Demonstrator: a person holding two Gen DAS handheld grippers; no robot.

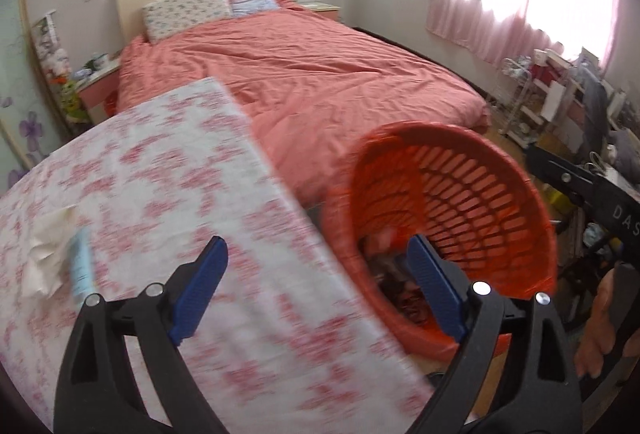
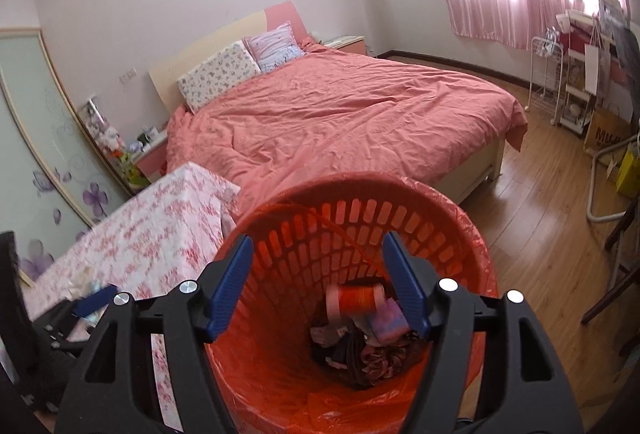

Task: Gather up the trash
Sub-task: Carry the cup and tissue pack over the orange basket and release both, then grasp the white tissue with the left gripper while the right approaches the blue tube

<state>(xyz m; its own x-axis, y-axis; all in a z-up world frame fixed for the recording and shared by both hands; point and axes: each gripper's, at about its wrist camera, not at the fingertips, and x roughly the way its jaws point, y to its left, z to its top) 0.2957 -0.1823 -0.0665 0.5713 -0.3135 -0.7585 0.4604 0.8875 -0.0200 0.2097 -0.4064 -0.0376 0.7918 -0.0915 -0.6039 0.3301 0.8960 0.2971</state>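
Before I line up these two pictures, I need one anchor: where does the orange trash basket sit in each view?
Left wrist view: orange trash basket lower right, beside the floral tablecloth.
Right wrist view: orange trash basket bottom centre, opening facing the camera, trash inside.
Shared landmark: the pink bed behind it.

Right gripper [image 2: 318, 282]: we see its blue-padded jaws spread apart over the basket mouth, nothing pressed between them.
Basket [image 2: 456, 230]: orange, slatted, lined with an orange bag.
Red can [image 2: 356, 299]: blurred, between the jaws and clear of both pads.
Trash pile [image 2: 360, 350]: dark wrappers at the basket's bottom.
Table [image 2: 160, 234]: floral cloth, just left of the basket.
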